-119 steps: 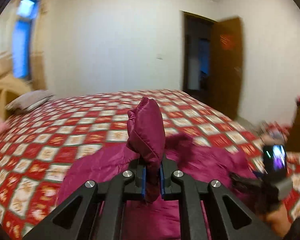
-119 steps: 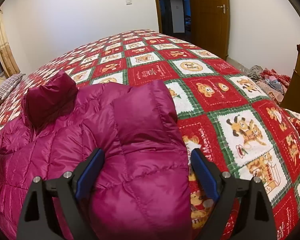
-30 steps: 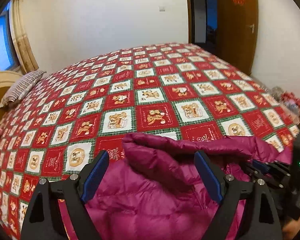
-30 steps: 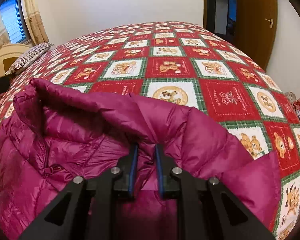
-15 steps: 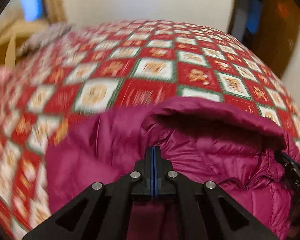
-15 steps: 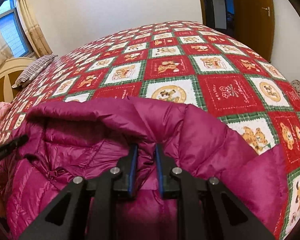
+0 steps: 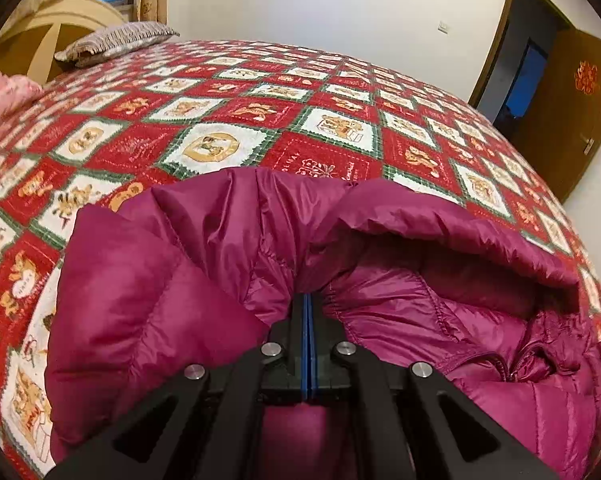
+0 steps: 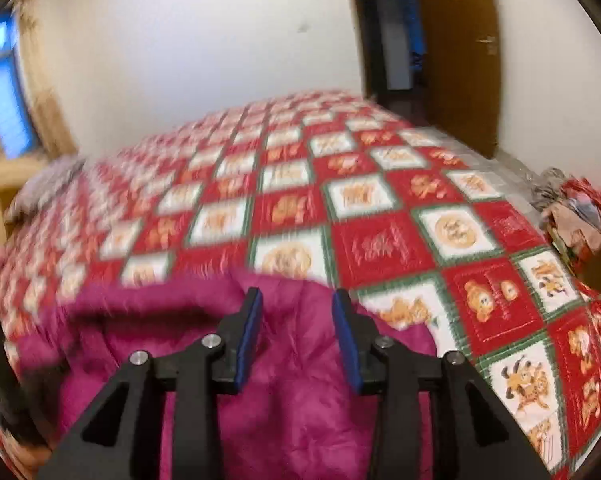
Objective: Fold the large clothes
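My left gripper (image 7: 308, 304) pinched on jacket (image 7: 172, 288) fold; right gripper (image 8: 296, 312) opening, nothing clamped. Puffy, light, slick shell on bed (image 7: 220, 112); I'd grip stitched seams, edges.

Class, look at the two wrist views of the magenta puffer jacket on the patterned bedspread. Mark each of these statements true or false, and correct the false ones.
1. The left claw is shut on the jacket. True.
2. The jacket is green. False: it is magenta.
3. The right claw is clamped tight on the jacket. False: its jaws are opening, with a clear gap between the blue pads; the jacket lies beyond the gap, unpinched.
4. A pillow lies at the far end of the bedspread. True.
5. The wooden door is closed. False: it stands open beside a dark doorway.
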Available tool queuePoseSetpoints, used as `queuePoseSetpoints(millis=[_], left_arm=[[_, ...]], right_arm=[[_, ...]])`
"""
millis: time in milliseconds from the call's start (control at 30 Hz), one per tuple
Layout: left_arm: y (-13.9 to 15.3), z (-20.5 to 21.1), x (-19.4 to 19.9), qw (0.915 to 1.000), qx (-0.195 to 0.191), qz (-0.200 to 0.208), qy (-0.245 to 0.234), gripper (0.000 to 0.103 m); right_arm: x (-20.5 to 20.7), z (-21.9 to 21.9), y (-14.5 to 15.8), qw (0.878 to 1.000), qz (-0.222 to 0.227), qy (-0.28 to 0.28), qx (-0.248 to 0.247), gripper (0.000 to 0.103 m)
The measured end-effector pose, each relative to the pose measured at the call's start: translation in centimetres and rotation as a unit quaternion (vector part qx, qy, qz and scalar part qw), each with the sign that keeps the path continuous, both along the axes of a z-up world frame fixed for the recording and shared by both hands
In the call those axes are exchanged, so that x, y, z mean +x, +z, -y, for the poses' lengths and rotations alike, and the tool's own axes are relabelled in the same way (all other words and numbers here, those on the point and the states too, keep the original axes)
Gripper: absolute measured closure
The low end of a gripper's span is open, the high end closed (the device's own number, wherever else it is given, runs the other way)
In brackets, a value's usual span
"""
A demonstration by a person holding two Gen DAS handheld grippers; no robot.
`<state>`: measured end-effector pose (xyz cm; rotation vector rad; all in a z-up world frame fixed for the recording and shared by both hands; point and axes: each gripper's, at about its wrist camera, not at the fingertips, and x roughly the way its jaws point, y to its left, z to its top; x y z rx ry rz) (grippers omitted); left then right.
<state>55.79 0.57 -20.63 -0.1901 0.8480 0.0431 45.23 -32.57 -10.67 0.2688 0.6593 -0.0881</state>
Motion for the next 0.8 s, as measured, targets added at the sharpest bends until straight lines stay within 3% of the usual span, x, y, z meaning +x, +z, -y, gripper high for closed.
queuePoseSetpoints(millis=[133,200,300,333,400,533,600,700,800], left_arm=[[-0.1,-0.1,0.3,1.0,0.009,-0.002,-0.001,0.103],[-0.1,-0.5,0.4,1.0,-0.002,-0.004,-0.003,0.103],[0.4,-1.7,0.2,0.9986,-0.041,-0.02,-0.027,0.103],[0.7,-2.1,0.0,0.9976,-0.051,-0.03,-0.035,0.103],[1.8,-3.1,-0.9,0.9957,-0.079,-0.032,-0.034,0.103],[6.0,-3.9,-2.4,0.9963,-0.079,0.024,-0.02,0.103],[8.2,-2.8,-1.5,0.9948,-0.078,0.053,-0.037,0.103],[9.6,1.0,2.1,0.9941,-0.053,0.053,-0.079,0.103],[8.2,4.5,5.2,0.9939,-0.006,0.025,-0.107,0.102]], right_arm=[[4.7,-2.9,0.5,0.996,-0.051,0.023,0.062,0.062],[6.9,-5.0,-1.2,0.994,-0.078,0.024,0.067,0.062],[7.9,-7.4,-5.6,0.99,-0.133,0.037,0.034,0.063],[7.7,-7.9,-7.0,0.99,-0.132,0.046,0.015,0.063],[6.5,-8.3,-7.0,0.993,-0.1,0.057,-0.021,0.063],[6.1,-9.0,-7.0,0.992,-0.099,0.057,-0.046,0.061],[6.0,-9.4,-7.0,0.992,-0.098,0.058,-0.059,0.058],[5.9,-9.7,-7.1,0.992,-0.094,0.06,-0.065,0.056],[6.3,-9.2,-7.1,0.993,-0.087,0.064,-0.044,0.055]])
